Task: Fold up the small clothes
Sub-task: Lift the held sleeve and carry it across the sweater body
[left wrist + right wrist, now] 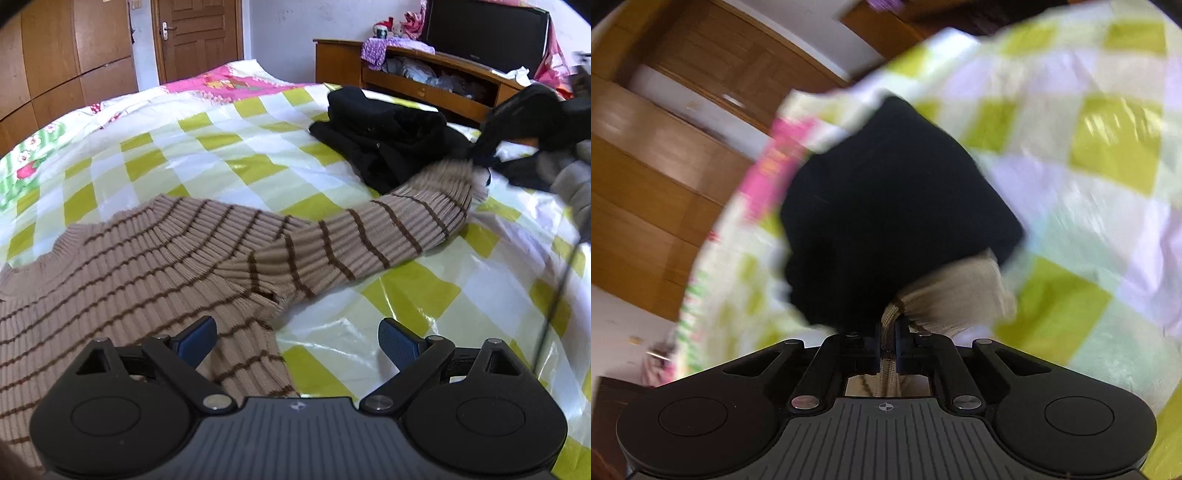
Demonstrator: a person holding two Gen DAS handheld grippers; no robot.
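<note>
Right tongs (887, 341) pinch ribbed sweater (147, 258) cuff (striped).

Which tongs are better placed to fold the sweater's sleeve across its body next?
Right tongs: probably, since they are shut on the striped sweater sleeve cuff, lifted. Left tongs hover open, holding nothing.

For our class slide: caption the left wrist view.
Open left gripper over striped sweater; right gripper lifts its sleeve.
</note>
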